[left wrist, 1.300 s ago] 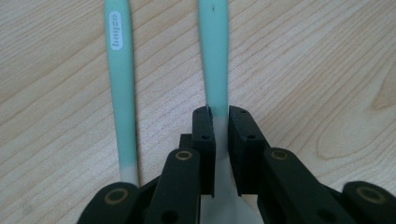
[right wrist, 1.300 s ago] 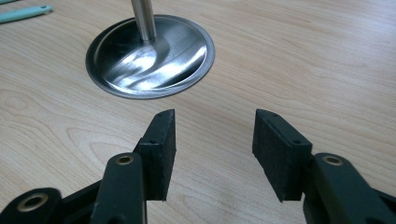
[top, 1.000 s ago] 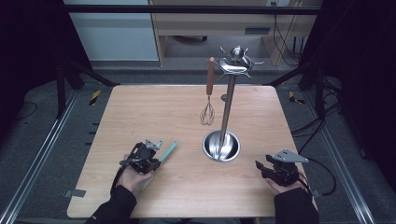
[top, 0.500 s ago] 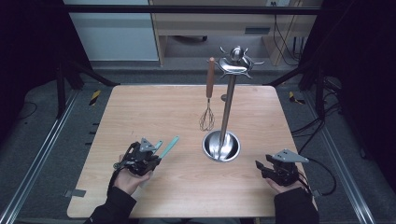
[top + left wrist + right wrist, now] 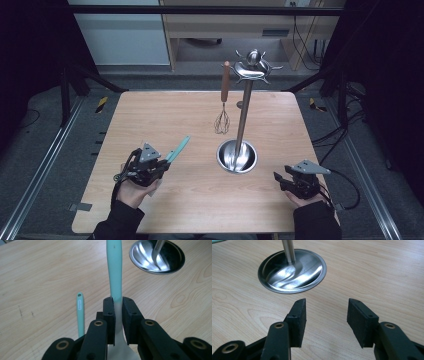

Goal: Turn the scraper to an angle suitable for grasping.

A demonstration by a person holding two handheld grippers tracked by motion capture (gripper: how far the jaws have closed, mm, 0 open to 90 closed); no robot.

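While my left tongs (image 5: 118, 307) clamp the teal spatula (image 5: 114, 267) at its neck, clear of the desk (image 5: 165, 115) near the front-left corner, my right tongs (image 5: 325, 315) rest wide open and unloaded near the front-right corner, beside the stand's steel base (image 5: 292, 271).

Matt teal silicone spatula (image 5: 114, 267), glossy steel stand (image 5: 238, 156)

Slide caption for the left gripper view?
Left gripper shut on a teal spatula above the wooden table, steel stand base beyond.
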